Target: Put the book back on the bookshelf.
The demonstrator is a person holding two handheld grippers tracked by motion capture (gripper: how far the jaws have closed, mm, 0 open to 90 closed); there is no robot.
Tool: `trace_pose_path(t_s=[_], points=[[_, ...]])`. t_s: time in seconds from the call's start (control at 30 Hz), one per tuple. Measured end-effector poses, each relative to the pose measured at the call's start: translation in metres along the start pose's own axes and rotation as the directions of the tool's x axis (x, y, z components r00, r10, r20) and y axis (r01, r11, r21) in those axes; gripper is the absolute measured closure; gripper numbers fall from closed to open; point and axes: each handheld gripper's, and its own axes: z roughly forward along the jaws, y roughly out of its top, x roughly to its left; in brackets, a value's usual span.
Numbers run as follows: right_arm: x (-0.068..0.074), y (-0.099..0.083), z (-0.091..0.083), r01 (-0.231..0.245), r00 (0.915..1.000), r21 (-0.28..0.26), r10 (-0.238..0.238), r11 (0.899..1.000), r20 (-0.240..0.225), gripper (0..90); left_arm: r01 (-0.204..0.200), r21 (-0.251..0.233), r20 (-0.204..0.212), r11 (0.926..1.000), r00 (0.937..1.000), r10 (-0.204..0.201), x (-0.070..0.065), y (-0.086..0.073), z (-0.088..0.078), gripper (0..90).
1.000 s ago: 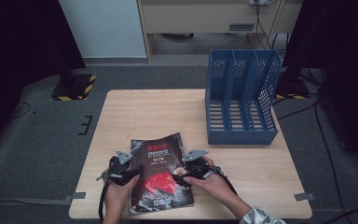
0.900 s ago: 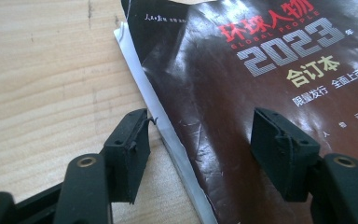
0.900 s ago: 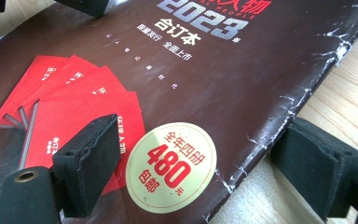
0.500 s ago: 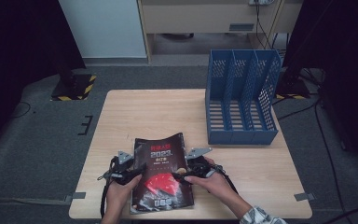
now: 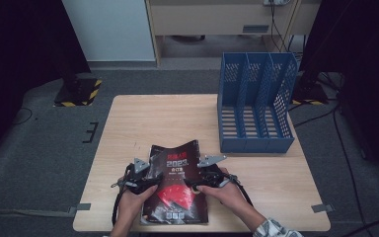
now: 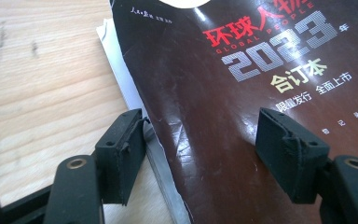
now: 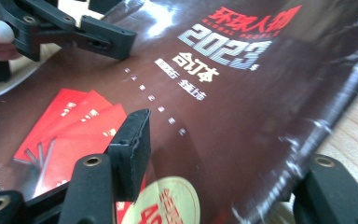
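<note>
A dark magazine with red and white print lies on the wooden table near its front edge. My left gripper is at the magazine's left edge. In the left gripper view its jaws straddle that edge, one fingertip against the pages, the other above the cover. They have just been opening. My right gripper is at the right edge, where the cover curls up between its jaws. Those jaws have just been closing and still stand apart.
A blue three-slot file holder stands upright at the table's back right. Bare wood lies behind the magazine and to its left. The left gripper also appears at the top left of the right gripper view.
The left gripper has slid a little to the right against the magazine's edge, and the magazine has turned slightly straighter. The right gripper has stayed in place.
</note>
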Motion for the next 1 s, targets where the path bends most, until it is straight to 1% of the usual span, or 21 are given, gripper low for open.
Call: trace_pose_path(t_s=[0.03, 0.07, 0.1, 0.13, 0.17, 0.2, 0.23, 0.27, 0.3, 0.4, 0.5, 0.6, 0.67, 0.7, 0.73, 0.8, 0.83, 0.87, 0.93, 1.0], points=[[0.001, 0.001, 0.001, 0.010, 0.9999, 0.003, -0.010, 1.000, 0.009, 42.5, -0.002, 0.001, 0.005, 1.0000, 1.0000, 0.002, -0.002, 0.001, 0.001, 32.5], [0.001, 0.001, 0.001, 0.010, 0.9999, 0.003, -0.010, 1.000, 0.009, 42.5, -0.004, 0.002, 0.004, 1.0000, 1.0000, 0.004, -0.003, 0.002, 0.002, 32.5], [0.002, 0.001, 0.001, 0.020, 0.9995, 0.002, -0.020, 1.000, 0.023, 45.2, -0.006, 0.003, 0.003, 1.0000, 1.0000, 0.006, -0.004, 0.002, 0.002, 32.3], [0.002, 0.001, 0.001, 0.016, 0.9994, 0.000, -0.016, 1.000, 0.030, 49.6, -0.006, 0.005, 0.005, 1.0000, 1.0000, 0.006, -0.004, 0.002, 0.002, 32.2], [0.000, 0.001, 0.000, 0.005, 0.9992, 0.001, -0.005, 1.000, 0.040, 55.0, -0.008, 0.004, 0.010, 1.0000, 0.9999, 0.008, -0.003, 0.002, 0.002, 32.1], [-0.001, 0.001, -0.001, -0.012, 0.9990, -0.005, 0.013, 1.000, 0.042, 58.2, -0.007, 0.002, 0.013, 1.0000, 0.9999, 0.007, -0.003, 0.001, 0.002, 32.2], [-0.003, 0.000, -0.001, -0.039, 0.9987, -0.008, 0.039, 0.999, 0.034, 61.0, -0.004, 0.002, 0.017, 1.0000, 0.9999, 0.004, -0.002, 0.002, 0.002, 32.1], [-0.006, 0.000, -0.001, -0.059, 0.9976, -0.016, 0.060, 0.998, 0.036, 64.7, -0.005, 0.003, 0.018, 1.0000, 0.9998, 0.005, -0.002, 0.002, 0.002, 31.4], [-0.006, 0.000, -0.001, -0.059, 0.9976, -0.016, 0.060, 0.998, 0.036, 64.7, -0.009, 0.007, 0.018, 0.9999, 0.9998, 0.009, -0.002, 0.003, 0.002, 31.4], [-0.007, 0.002, -0.002, -0.064, 0.9966, -0.028, 0.065, 0.998, 0.051, 71.8, -0.026, 0.016, 0.012, 0.9995, 0.9996, 0.025, -0.003, 0.005, 0.002, 30.8], [-0.011, 0.004, -0.005, -0.076, 0.9945, -0.049, 0.079, 0.996, 0.068, 77.1, -0.022, 0.015, 0.007, 0.9996, 0.9997, 0.022, -0.004, 0.006, 0.001, 31.1], [-0.013, 0.003, -0.006, -0.086, 0.9929, -0.054, 0.090, 0.995, 0.078, 77.7, -0.029, 0.003, -0.014, 0.9996, 0.9995, 0.029, -0.005, 0.008, -0.003, 30.8], [-0.015, 0.003, -0.007, -0.086, 0.9925, -0.055, 0.090, 0.995, 0.083, 78.1, -0.019, -0.016, -0.030, 0.9997, 0.9994, 0.019, -0.006, 0.010, -0.009, 31.2], [-0.016, 0.003, -0.007, -0.085, 0.9922, -0.053, 0.090, 0.995, 0.087, 78.2, -0.011, -0.023, -0.031, 0.9997, 0.9995, 0.011, -0.006, 0.010, -0.012, 32.2], [-0.017, 0.004, -0.008, -0.080, 0.9915, -0.058, 0.086, 0.995, 0.098, 78.3, -0.007, -0.020, -0.022, 0.9998, 0.9997, 0.006, -0.007, 0.010, -0.014, 33.6], [-0.018, 0.005, -0.010, -0.067, 0.9900, -0.057, 0.074, 0.996, 0.120, 78.3, -0.004, -0.009, 0.010, 1.0000, 0.9999, 0.004, -0.009, 0.008, -0.014, 36.3], [-0.019, 0.005, -0.012, -0.069, 0.9894, -0.052, 0.075, 0.996, 0.124, 78.4, -0.008, 0.001, 0.022, 1.0000, 0.9997, 0.008, -0.010, 0.008, -0.012, 38.9], [-0.021, 0.006, -0.013, -0.056, 0.9888, -0.056, 0.063, 0.997, 0.135, 78.4, -0.015, 0.019, 0.029, 0.9997, 0.9995, 0.015, -0.013, 0.007, -0.010, 40.0], [-0.025, 0.007, -0.015, -0.048, 0.9873, -0.053, 0.055, 0.997, 0.149, 78.3, -0.029, 0.055, 0.043, 0.9980, 0.9987, 0.027, -0.016, 0.007, -0.005, 41.7], [-0.028, 0.008, -0.016, -0.054, 0.9866, -0.056, 0.062, 0.997, 0.151, 78.1, -0.041, 0.057, 0.059, 0.9976, 0.9976, 0.037, -0.019, 0.007, -0.003, 45.8]])
